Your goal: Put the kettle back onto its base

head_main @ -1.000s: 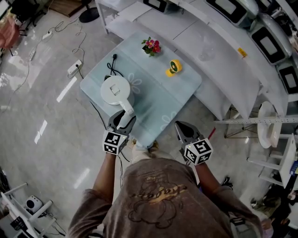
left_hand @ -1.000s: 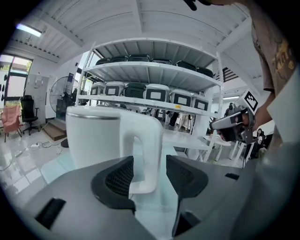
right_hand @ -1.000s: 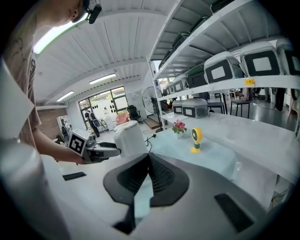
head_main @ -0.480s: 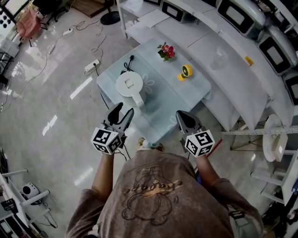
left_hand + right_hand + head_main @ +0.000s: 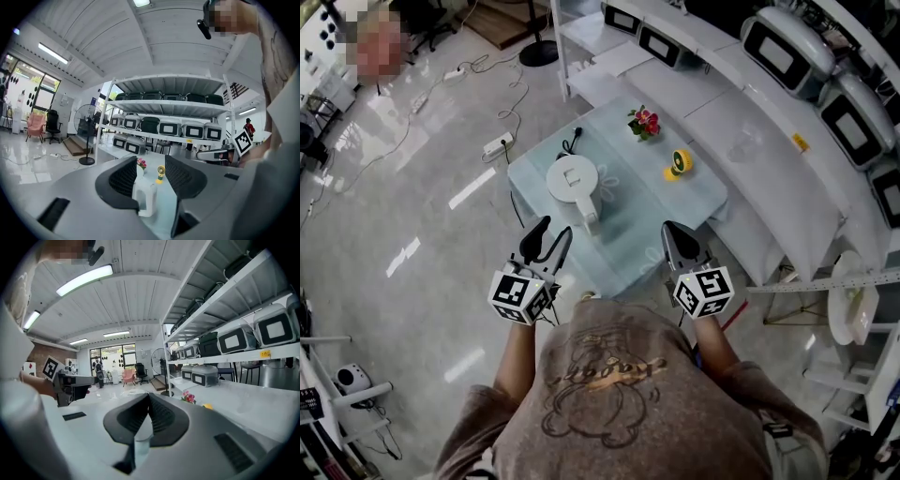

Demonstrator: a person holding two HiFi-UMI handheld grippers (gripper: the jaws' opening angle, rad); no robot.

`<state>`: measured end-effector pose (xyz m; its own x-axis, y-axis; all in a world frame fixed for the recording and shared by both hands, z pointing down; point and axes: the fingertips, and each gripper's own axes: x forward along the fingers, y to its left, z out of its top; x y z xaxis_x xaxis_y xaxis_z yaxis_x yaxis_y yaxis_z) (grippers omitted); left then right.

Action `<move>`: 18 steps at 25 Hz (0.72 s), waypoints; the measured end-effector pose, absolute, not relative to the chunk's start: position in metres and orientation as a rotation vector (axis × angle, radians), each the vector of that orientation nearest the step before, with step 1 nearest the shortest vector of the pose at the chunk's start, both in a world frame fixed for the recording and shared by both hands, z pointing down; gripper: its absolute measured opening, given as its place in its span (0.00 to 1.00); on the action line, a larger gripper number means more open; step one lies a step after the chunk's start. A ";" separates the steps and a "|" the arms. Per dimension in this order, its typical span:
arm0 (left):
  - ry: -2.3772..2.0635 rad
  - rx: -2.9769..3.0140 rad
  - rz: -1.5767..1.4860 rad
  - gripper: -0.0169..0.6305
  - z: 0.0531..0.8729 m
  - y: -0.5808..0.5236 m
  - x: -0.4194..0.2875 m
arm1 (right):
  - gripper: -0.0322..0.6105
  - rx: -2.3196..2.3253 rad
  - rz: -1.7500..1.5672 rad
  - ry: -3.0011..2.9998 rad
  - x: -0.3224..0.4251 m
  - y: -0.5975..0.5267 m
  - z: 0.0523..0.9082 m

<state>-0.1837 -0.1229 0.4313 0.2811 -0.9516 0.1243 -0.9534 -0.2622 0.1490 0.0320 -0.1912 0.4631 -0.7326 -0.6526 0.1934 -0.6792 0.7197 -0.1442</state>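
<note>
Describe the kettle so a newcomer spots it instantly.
Find the pale-blue table before the white shelving. On its left side stands the kettle: round, white, handle toward the person, far bigger than the pink flowers and small yellow object.

The kettle [image 5: 573, 180] hides whatever lies under it; the yellow object [image 5: 678, 165] is indistinct.
</note>
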 end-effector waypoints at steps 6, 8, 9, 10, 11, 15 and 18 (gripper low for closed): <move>-1.869 2.308 0.059 0.11 0.449 -0.115 -0.197 | 0.05 1.096 0.285 -2.789 0.029 -0.191 0.466; -1.876 2.278 0.058 0.09 0.455 -0.113 -0.199 | 0.05 1.089 0.289 -2.782 0.028 -0.190 0.470; -1.875 2.266 0.060 0.07 0.458 -0.113 -0.199 | 0.05 1.086 0.293 -2.778 0.027 -0.189 0.472; -1.873 2.257 0.063 0.06 0.461 -0.112 -0.199 | 0.05 1.083 0.298 -2.775 0.026 -0.188 0.475; -1.871 2.253 0.064 0.06 0.464 -0.112 -0.199 | 0.05 1.081 0.304 -2.773 0.026 -0.187 0.477; -1.881 2.229 0.050 0.06 0.471 -0.112 -0.202 | 0.05 1.059 0.328 -2.763 0.024 -0.184 0.487; -1.871 2.220 0.011 0.06 0.466 -0.113 -0.200 | 0.05 1.049 0.347 -2.765 0.023 -0.183 0.489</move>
<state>-0.2004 -0.1129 0.4664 0.1808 -0.9708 0.1580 -0.9726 -0.1526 0.1755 0.0234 -0.1828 0.4895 -0.7401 -0.6307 0.2332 -0.6688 0.7266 -0.1573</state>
